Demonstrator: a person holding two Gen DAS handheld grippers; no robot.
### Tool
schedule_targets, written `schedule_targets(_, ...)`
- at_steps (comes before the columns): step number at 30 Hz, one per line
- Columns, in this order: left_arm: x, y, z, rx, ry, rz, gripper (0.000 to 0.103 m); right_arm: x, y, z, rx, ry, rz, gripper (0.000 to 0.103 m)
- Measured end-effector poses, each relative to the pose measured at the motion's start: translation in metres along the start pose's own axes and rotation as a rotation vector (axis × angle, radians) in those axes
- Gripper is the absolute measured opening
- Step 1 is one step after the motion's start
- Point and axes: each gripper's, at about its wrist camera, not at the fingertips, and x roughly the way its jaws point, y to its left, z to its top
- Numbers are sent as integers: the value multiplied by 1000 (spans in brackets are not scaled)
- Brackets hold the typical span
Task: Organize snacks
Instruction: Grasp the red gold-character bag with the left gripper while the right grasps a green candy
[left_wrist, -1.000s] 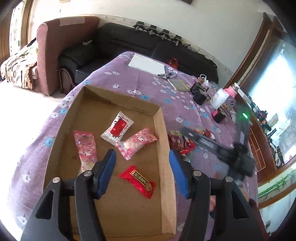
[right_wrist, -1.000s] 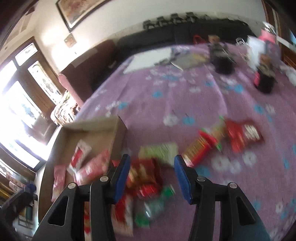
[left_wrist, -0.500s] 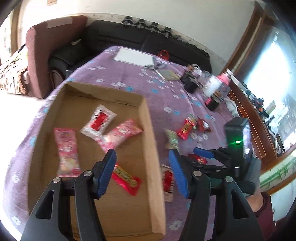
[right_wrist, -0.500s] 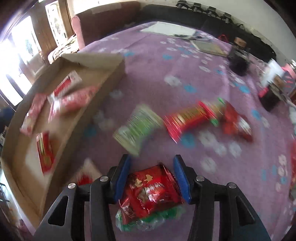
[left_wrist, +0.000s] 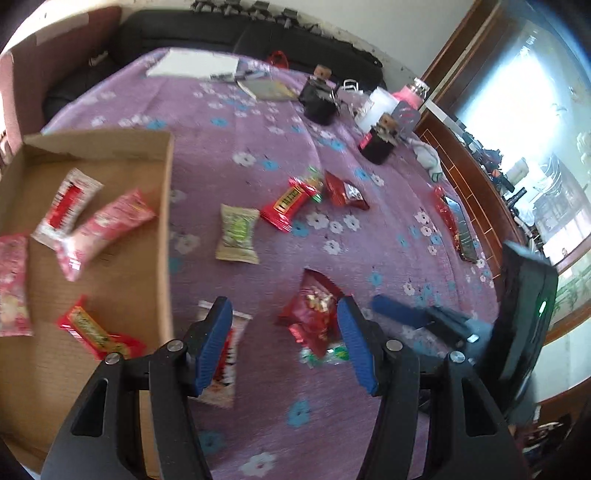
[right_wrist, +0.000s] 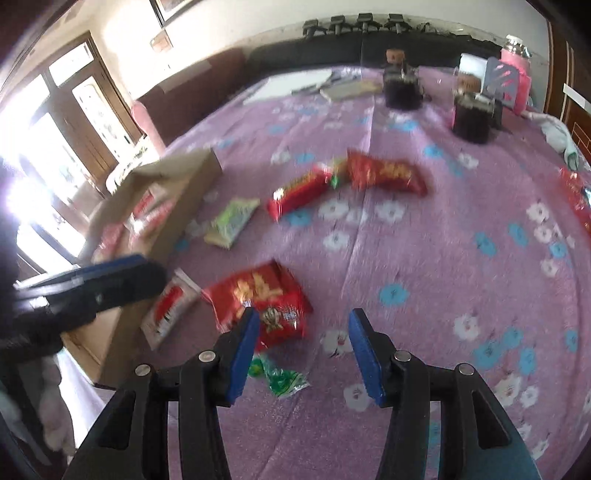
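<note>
Left hand-held gripper (left_wrist: 284, 343): jaws spread, nothing held, hovering above desk just right of box wall. Right hand-held gripper (right_wrist: 301, 350): jaws spread too, nothing held.

Crinkly red foil snack bag with peanut picture (left_wrist: 314, 317) lies on purple flowered desk cloth (left_wrist: 369, 236), ahead of both, between left gripper's blue pads in its view; off toward left pad in right view. Long axis runs roughly away from grippers, slightly slanted.

Shallow brown cardboard box (left_wrist: 168, 206) to left, four packets inside. Left gripper judged nearer box; either could reach bag.
</note>
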Motion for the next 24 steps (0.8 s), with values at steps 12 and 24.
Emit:
schedule_targets(12, 39, -8, 13, -10, 69, 68, 58, 11, -19, 3, 59, -3, 16, 0)
schedule_targets(24, 68, -43, 3, 183, 112, 212, 49, -24, -71, -9, 170, -71, 67, 51)
